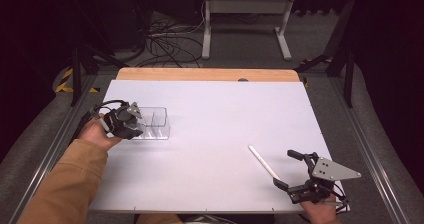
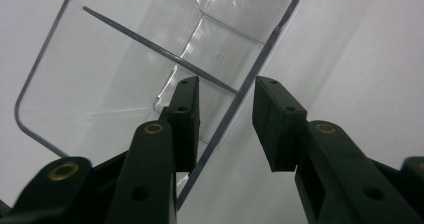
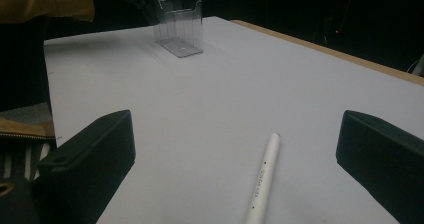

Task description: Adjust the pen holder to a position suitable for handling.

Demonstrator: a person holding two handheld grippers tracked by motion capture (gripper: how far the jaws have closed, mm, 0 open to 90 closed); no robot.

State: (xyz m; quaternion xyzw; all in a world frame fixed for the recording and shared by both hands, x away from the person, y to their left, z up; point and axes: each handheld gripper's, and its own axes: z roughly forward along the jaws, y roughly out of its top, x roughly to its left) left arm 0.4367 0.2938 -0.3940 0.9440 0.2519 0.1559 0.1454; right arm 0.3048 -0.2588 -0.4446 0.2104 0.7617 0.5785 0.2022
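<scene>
box (image 1: 154, 123): clear plastic, with inner dividers, standing at the left middle of the high view on the white table (image 1: 215, 134). In the right gripper view I see it upright at the upper left, well apart from the pen.

box wall: in the left gripper view one long clear wall runs from the top right down to the bottom centre, and it passes between my two left jaws.

left gripper (image 1: 131, 125): at the box's left end in the high view. One jaw sits inside the box against the wall. The other jaw is outside, with a gap showing between it and the wall. I read it as not yet clamped, part closed around the wall.

key relation: the wall lies edge-on between the left fingers (image 2: 182, 119), so the grip should land if I close straight across it.

pen (image 1: 264, 162): white, lying flat at the lower right of the high view, long axis running from upper left to lower right. Its lower end is just beside the right gripper (image 1: 290, 171).

right gripper: jaws spread wide, nothing held. In its own view the pen lies between the jaws, pointing away up the frame.

nearer hand: left for the box, right for the pen.
</scene>
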